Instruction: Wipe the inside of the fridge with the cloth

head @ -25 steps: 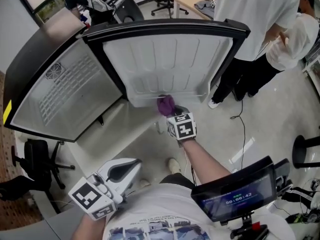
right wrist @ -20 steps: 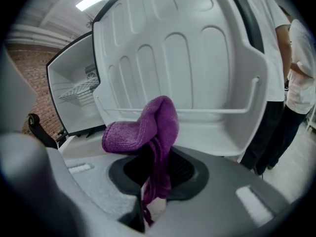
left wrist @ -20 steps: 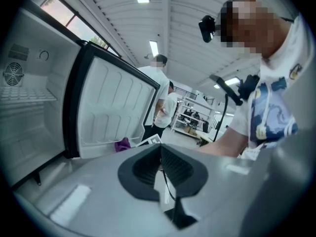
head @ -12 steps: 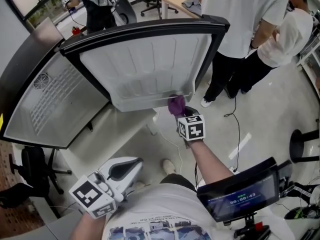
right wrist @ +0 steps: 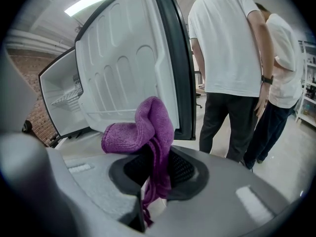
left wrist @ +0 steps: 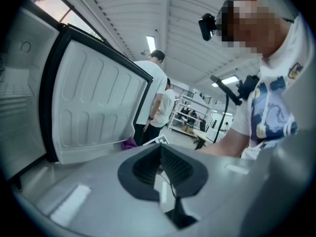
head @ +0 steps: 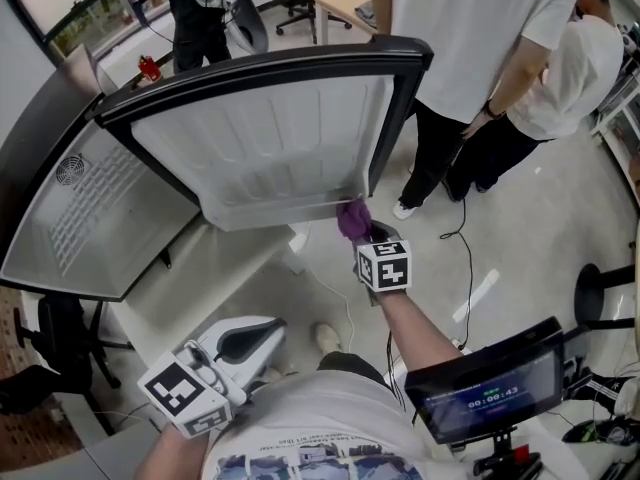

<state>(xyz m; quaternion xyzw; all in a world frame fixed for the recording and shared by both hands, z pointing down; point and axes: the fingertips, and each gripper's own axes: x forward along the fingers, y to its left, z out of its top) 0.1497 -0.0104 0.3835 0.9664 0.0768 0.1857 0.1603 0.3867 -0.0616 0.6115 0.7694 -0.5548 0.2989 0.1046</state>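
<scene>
Right gripper clamped on purple cloth, cloth at near right corner of open fridge door, left gripper near left, jaws together, empty, two people far right

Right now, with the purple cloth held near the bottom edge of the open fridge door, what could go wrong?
The cloth bunches loosely above the jaws of the right gripper, so rubbing it along the door liner may tug it free. Two people stand just beyond the door's edge; pushing on the door might swing it into them.
</scene>
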